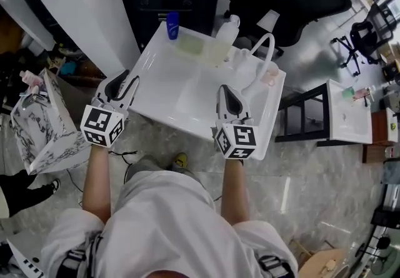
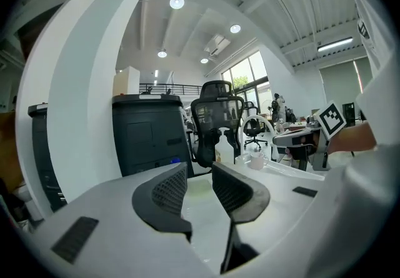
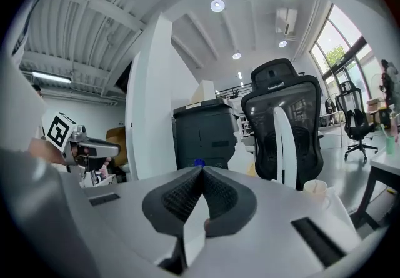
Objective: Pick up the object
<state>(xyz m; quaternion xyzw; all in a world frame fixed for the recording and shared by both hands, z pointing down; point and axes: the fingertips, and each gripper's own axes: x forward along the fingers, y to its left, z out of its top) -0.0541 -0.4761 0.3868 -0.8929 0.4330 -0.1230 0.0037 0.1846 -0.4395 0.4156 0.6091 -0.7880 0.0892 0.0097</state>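
Left claw (image 1: 131,78) open, right claw (image 1: 226,88) shut, both empty at the near edge of a white sink (image 1: 164,52).

From the head view, a blue bottle (image 1: 172,25), a clear bottle (image 1: 226,32) and a cup (image 1: 270,75) stand along the sink's far rim, well apart from both claws; which one is meant I cannot tell. Along the left claw (image 2: 200,170), the jaws stand apart with only bare sink between them. Along the right claw (image 3: 202,170), the jaws meet at the tips with nothing caught, the tap (image 3: 282,145) and cup (image 3: 314,188) beyond.
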